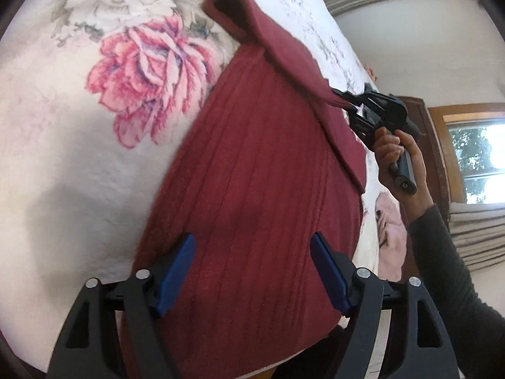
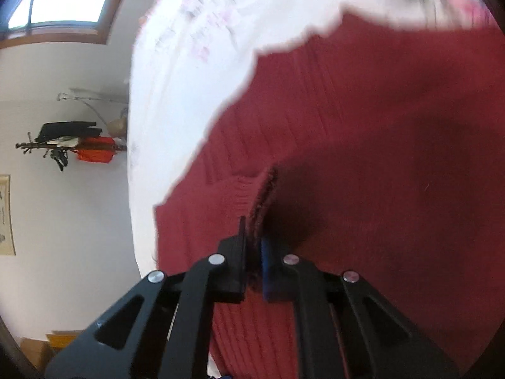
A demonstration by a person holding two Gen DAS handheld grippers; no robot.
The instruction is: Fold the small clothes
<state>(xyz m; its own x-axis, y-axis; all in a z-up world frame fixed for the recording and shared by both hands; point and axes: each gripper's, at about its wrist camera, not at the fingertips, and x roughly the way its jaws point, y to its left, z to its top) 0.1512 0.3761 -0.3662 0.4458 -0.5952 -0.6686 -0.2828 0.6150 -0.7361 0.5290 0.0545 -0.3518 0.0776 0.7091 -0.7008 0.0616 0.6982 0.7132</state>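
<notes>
The step in hand looks like a fold of the sleeve across the body of the dark red ribbed sweater, which lies spread on the bed's floral bedspread.

The right gripper has its fingers pressed together on the sleeve cuff; the ribbed edge stands up straight out of the narrow gap between the black finger and the blue-padded one. From the left wrist view, the right gripper is held by the person's hand beyond the sweater's far right edge, and the sleeve runs from its tips in a raised, loosely rolled band back toward the shoulder, clear of the bed along most of its length.

The left gripper has its fingers spread wide and grips nothing. The sweater's body lies directly under and ahead of them, filling the space between the two blue pads; whether the pads touch the cloth cannot be told.

Judging from this, the fold is only started. The next move probably calls for the right gripper to carry the cuff inward over the body, toward the left gripper's side, then lower it flat before letting go. The left gripper could press the body down so that the knit does not drag or bunch along with the sleeve.
</notes>
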